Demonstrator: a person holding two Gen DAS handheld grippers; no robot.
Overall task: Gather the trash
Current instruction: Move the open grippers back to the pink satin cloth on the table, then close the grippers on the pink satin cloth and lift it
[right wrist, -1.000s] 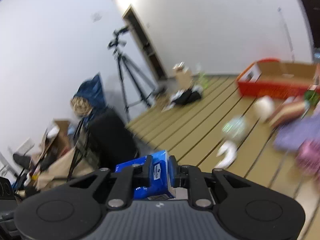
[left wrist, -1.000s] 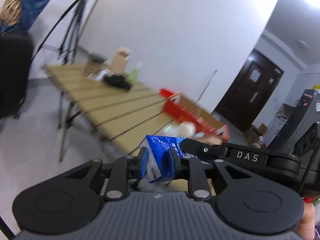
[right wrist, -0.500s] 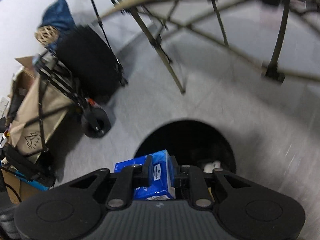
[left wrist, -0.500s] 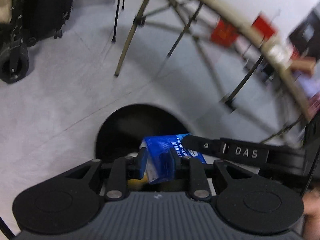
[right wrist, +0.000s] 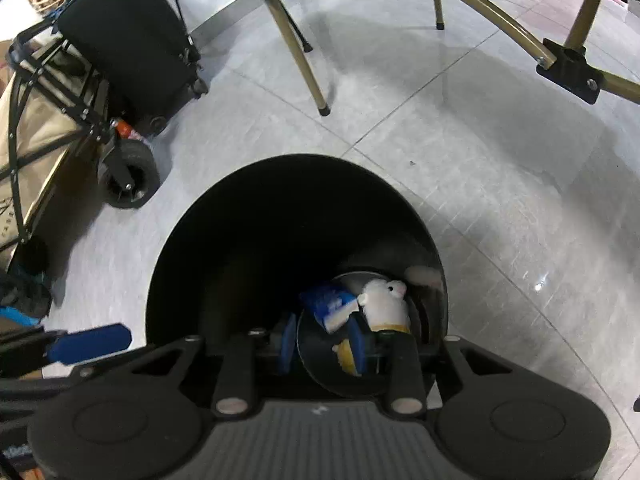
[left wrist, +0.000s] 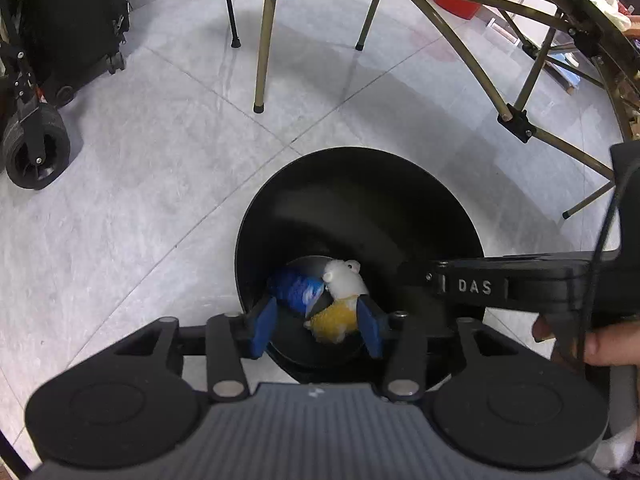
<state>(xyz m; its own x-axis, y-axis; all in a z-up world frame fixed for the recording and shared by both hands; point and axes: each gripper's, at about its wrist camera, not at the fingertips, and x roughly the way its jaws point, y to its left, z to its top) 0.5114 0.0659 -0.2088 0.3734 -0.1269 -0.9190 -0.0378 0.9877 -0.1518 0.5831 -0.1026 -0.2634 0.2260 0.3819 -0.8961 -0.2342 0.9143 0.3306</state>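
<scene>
While tipped steeply down over the black bin (left wrist: 360,200), left claw (left wrist: 316,330) and right claw (right wrist: 322,342) side by side, jaws just opened, nothing between them. Blue packet (left wrist: 296,288) released, below both claws at the bin's bottom, touching a white-and-yellow plush toy (left wrist: 340,300).

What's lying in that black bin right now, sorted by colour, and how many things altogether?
Seen at the bottom of the black bin:
Blue: 1, the blue packet
White and yellow: 1, the white-and-yellow plush toy
Total: 2. The bin's dark walls may hide more.
</scene>
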